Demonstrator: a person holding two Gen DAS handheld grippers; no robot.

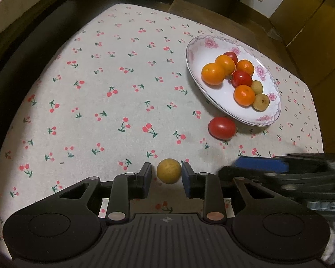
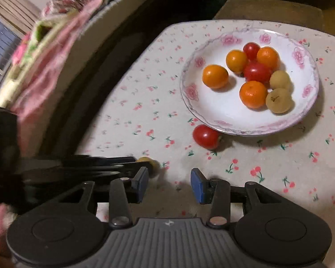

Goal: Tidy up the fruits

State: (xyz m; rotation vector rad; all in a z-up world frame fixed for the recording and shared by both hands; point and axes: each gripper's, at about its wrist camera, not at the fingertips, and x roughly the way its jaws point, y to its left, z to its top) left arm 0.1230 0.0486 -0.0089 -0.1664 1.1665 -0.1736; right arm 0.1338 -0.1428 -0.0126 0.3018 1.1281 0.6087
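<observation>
Small round yellow fruit (image 1: 168, 170) is sitting on the cherry-print cloth between two blue pads, right one about touching it, left one showing a thin gap. A glossy red tomato (image 1: 222, 128) is lying on its side just beside the plate (image 1: 195, 44) rim. The flowered white plate is holding four oranges (image 1: 212, 74), two tomatoes and two tan fruits, all bunched together.

Cherry-print tablecloth (image 1: 100, 78) on table: floral plate (image 1: 196, 53), red tomato (image 1: 222, 128), yellow fruit (image 1: 168, 170).
</observation>
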